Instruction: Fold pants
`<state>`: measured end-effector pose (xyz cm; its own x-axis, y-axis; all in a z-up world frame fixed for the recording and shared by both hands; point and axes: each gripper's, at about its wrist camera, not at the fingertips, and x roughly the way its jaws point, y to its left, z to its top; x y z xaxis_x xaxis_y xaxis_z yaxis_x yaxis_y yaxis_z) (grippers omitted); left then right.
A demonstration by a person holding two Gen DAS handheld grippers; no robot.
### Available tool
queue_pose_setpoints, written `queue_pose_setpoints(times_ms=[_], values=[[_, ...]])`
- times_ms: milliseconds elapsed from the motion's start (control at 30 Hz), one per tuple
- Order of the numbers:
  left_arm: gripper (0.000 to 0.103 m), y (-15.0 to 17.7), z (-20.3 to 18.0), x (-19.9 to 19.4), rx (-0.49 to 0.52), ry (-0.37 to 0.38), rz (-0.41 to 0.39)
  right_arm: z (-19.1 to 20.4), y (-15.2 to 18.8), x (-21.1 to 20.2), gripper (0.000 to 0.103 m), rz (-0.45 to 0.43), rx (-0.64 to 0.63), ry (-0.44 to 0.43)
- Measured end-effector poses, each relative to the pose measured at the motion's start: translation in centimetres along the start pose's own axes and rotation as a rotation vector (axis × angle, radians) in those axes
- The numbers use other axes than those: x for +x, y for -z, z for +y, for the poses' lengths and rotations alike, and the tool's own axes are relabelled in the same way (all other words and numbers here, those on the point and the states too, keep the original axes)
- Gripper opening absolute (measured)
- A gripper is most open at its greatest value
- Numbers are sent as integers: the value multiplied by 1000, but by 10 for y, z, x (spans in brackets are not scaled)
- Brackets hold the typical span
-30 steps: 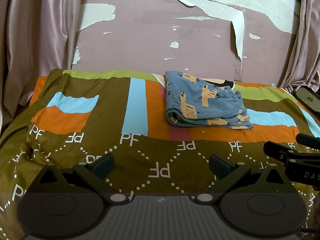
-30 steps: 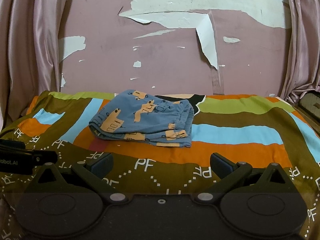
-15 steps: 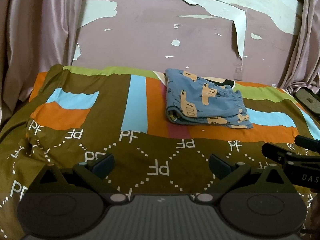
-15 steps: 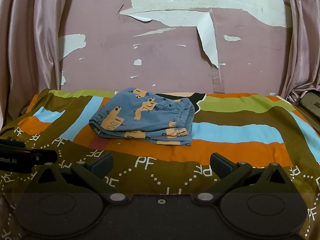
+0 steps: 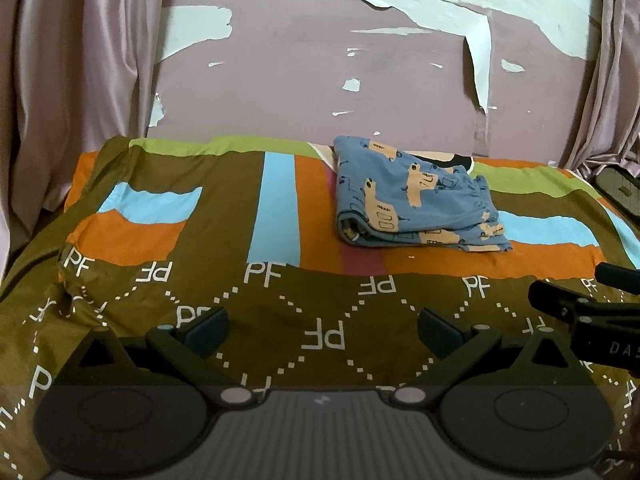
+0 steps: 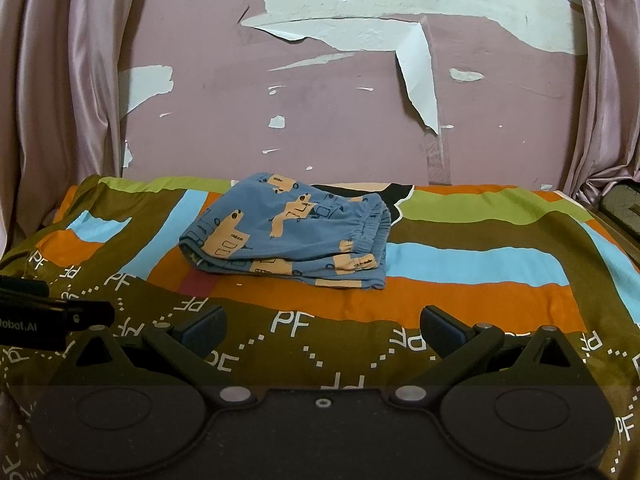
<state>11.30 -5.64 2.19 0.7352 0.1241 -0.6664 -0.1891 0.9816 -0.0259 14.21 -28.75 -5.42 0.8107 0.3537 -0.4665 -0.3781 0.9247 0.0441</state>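
Blue pants [image 5: 412, 200] with an orange animal print lie folded into a compact stack on the striped bedspread [image 5: 280, 208], toward the far side of the bed. In the right wrist view the same pants [image 6: 292, 232] sit just left of centre. My left gripper [image 5: 322, 326] is open and holds nothing, well short of the pants. My right gripper [image 6: 322, 326] is also open and holds nothing, likewise back from the stack. Each gripper's body shows at the edge of the other's view.
A pink wall [image 6: 340, 120] with peeling paint stands behind the bed. Pale curtains [image 5: 72, 80] hang at both sides. A dark framed object [image 6: 624, 212] sits past the bed's right edge. A black and cream patch of the bedspread [image 6: 396, 196] peeks out behind the pants.
Both grippers have drawn slightly back and up from the bed, so the folded pants appear a little farther away. The pants themselves have not moved.
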Motion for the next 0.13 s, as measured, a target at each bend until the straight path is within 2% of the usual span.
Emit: queue_pose_setpoints(times_ms=[133], values=[[103, 0, 0, 0, 0, 5, 3, 0, 0, 0, 102, 0, 0, 0]])
